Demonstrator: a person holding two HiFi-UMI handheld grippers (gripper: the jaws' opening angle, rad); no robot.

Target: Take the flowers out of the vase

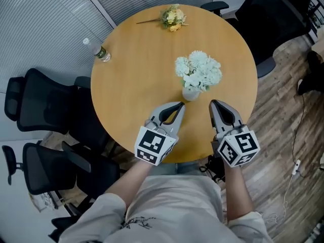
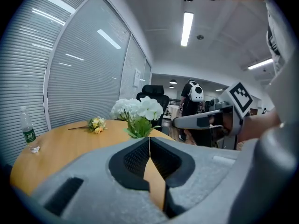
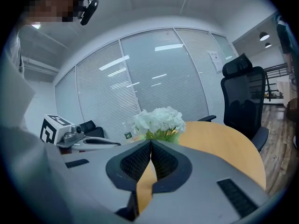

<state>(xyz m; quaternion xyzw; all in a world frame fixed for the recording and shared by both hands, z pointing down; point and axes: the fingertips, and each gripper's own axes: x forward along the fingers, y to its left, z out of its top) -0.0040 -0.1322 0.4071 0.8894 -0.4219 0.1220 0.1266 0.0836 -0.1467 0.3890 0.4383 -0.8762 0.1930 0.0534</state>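
Observation:
A bunch of white flowers [image 1: 199,70] with green leaves stands upright in a small white vase [image 1: 191,93] near the middle of the round wooden table [image 1: 136,70]. My left gripper [image 1: 180,105] is shut and empty, its tips just left of the vase. My right gripper [image 1: 213,103] is also shut and empty, a little to the vase's right. The white flowers [image 2: 138,109] rise just beyond the closed jaws in the left gripper view, and the same flowers [image 3: 159,120] show in the right gripper view. A small yellow bouquet [image 1: 172,18] lies at the table's far edge.
A plastic water bottle [image 1: 97,50] stands at the table's left edge. Black office chairs [image 1: 38,103] crowd the left side, and another chair [image 1: 263,65] sits at the right. Glass walls with blinds run behind the table. Cables lie on the wooden floor at right.

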